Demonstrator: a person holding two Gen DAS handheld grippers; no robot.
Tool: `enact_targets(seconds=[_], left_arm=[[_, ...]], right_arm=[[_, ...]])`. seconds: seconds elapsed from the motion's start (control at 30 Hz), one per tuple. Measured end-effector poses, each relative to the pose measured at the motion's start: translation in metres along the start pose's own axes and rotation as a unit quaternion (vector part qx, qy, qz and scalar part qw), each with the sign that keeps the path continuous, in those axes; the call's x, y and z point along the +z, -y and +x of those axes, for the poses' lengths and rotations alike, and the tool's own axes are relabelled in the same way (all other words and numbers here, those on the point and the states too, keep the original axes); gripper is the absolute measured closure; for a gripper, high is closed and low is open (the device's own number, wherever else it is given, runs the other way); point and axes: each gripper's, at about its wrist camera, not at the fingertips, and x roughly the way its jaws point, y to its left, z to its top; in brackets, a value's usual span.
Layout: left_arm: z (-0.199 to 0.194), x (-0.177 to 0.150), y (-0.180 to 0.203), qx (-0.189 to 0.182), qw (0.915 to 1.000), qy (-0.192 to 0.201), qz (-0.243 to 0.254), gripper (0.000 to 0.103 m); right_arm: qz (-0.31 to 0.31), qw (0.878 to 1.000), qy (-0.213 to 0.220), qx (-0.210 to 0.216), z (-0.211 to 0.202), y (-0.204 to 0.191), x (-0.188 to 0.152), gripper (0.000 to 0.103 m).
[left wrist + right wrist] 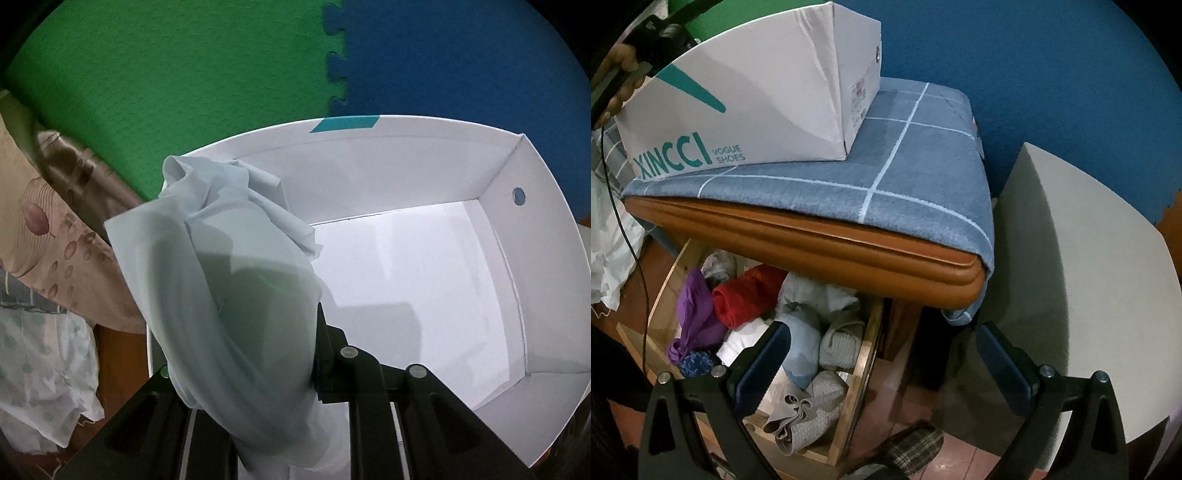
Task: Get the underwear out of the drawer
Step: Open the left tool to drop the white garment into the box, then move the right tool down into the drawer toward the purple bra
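Holding one pale underwear (pixel 236 295) over one white box (pixel 535 258), left tongs (pixel 258 350) clamp; right tongs (pixel 882 354) gape, holding nothing.

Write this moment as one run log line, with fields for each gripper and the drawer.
left gripper: shut on pale blue underwear, over white shoebox | right gripper: open, empty, above drawer | drawer: open, clothes inside

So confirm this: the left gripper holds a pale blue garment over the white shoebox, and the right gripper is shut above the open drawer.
One thing is wrong: the right gripper is open, its blue-padded fingers wide apart and holding nothing, as the right wrist view shows. The rest stands: the left gripper holds the pale blue garment over the white shoebox, and the drawer is open.
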Motion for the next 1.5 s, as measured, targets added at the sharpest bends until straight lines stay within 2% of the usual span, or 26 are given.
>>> enact_targets(seconds=[0.1, 0.13, 0.17, 0.23, 0.3, 0.33, 0.4, 0.43, 0.5, 0.53, 0.57, 0.63, 0.7, 0.73, 0.8, 0.9, 0.97, 1.03, 1.1, 1.23, 1.3, 1.33, 1.37, 1.43, 1.5], left_arm=[[0.0, 0.001, 0.0, -0.004, 1.0, 0.0, -0.001, 0.082], [0.0, 0.001, 0.0, -0.005, 1.0, 0.001, 0.002, 0.075], [-0.002, 0.0, 0.002, -0.011, 0.9999, 0.003, 0.005, 0.064], [-0.006, -0.003, 0.005, -0.017, 0.9997, 0.011, 0.011, 0.055], [-0.017, -0.007, 0.01, 0.012, 0.9991, 0.035, 0.021, 0.014], [-0.03, -0.011, 0.011, 0.013, 0.9975, 0.065, 0.025, 0.011], [-0.052, -0.018, 0.009, 0.0, 0.9949, 0.098, 0.023, 0.011], [-0.069, -0.023, 0.005, -0.022, 0.9916, 0.126, 0.018, 0.011], [-0.109, -0.038, -0.006, -0.064, 0.9798, 0.19, 0.002, 0.011], [-0.135, -0.053, -0.017, -0.093, 0.9684, 0.231, -0.012, 0.009], [-0.15, -0.063, -0.024, -0.111, 0.9598, 0.257, -0.021, 0.003], [-0.186, -0.103, -0.046, -0.147, 0.9332, 0.325, -0.04, 0.0], [-0.201, -0.14, -0.064, -0.159, 0.9164, 0.365, -0.044, 0.0], [-0.199, -0.159, -0.071, -0.159, 0.9136, 0.371, -0.046, 0.0], [-0.186, -0.196, -0.084, -0.156, 0.9132, 0.373, -0.051, 0.0], [-0.144, -0.247, -0.104, -0.145, 0.9186, 0.362, -0.062, 0.001], [-0.112, -0.267, -0.115, -0.146, 0.9274, 0.337, -0.073, 0.001], [-0.086, -0.283, -0.129, -0.154, 0.9286, 0.321, -0.103, 0.001], [-0.068, -0.29, -0.141, -0.164, 0.9256, 0.315, -0.13, 0.001], [-0.06, -0.295, -0.163, -0.199, 0.9072, 0.319, -0.19, 0.001], [-0.061, -0.296, -0.17, -0.208, 0.9008, 0.324, -0.201, 0.001], [-0.062, -0.298, -0.173, -0.209, 0.8993, 0.325, -0.205, 0.001], [-0.063, -0.301, -0.175, -0.214, 0.8978, 0.325, -0.206, 0.001], [-0.063, -0.303, -0.179, -0.225, 0.8959, 0.325, -0.203, 0.001], [-0.065, -0.306, -0.182, -0.229, 0.895, 0.328, -0.197, 0.001]], right_arm=[[0.0, 1.0, -0.002, 0.0, 0.001, 0.001, 0.0, 0.0], [0.001, 1.0, -0.002, -0.001, 0.001, 0.001, 0.0, 0.0], [0.0, 1.0, -0.003, -0.001, 0.002, 0.001, 0.001, 0.0], [0.0, 1.0, -0.004, -0.002, 0.002, 0.001, 0.0, 0.0], [-0.001, 1.0, -0.004, -0.003, 0.003, 0.001, 0.0, 0.0], [-0.002, 1.0, -0.005, -0.003, 0.003, 0.001, -0.001, 0.0], [-0.006, 1.0, -0.005, -0.003, 0.004, 0.0, -0.003, 0.0], [-0.009, 1.0, -0.006, -0.003, 0.004, -0.001, -0.004, 0.0], [-0.012, 1.0, -0.01, 0.003, 0.005, -0.001, -0.006, 0.0], [-0.014, 1.0, -0.012, 0.005, 0.005, -0.002, -0.008, 0.0], [-0.015, 1.0, -0.013, 0.01, 0.004, -0.003, -0.009, 0.0], [-0.022, 1.0, -0.009, 0.018, 0.0, -0.006, -0.012, 0.0], [-0.033, 0.999, -0.004, 0.03, -0.007, -0.015, -0.015, 0.0], [-0.037, 0.998, -0.004, 0.041, -0.01, -0.02, -0.017, 0.0], [-0.035, 0.997, -0.009, 0.069, -0.014, -0.033, -0.02, 0.0], [-0.037, 0.995, -0.016, 0.086, -0.013, -0.062, -0.03, 0.0], [-0.038, 0.994, -0.04, 0.095, -0.004, -0.084, -0.033, 0.0], [-0.035, 0.993, -0.054, 0.099, 0.005, -0.106, -0.036, 0.0], [-0.031, 0.992, -0.063, 0.104, 0.012, -0.13, -0.035, 0.0], [0.011, 0.99, -0.074, 0.118, 0.031, -0.175, -0.017, 0.001], [0.033, 0.99, -0.087, 0.109, 0.045, -0.186, -0.009, 0.001], [0.043, 0.988, -0.098, 0.11, 0.053, -0.189, -0.007, 0.003], [0.052, 0.987, -0.11, 0.108, 0.063, -0.192, -0.007, 0.013], [0.067, 0.984, -0.125, 0.105, 0.079, -0.195, -0.008, 0.023], [0.066, 0.983, -0.13, 0.108, 0.087, -0.198, -0.012, 0.023]])
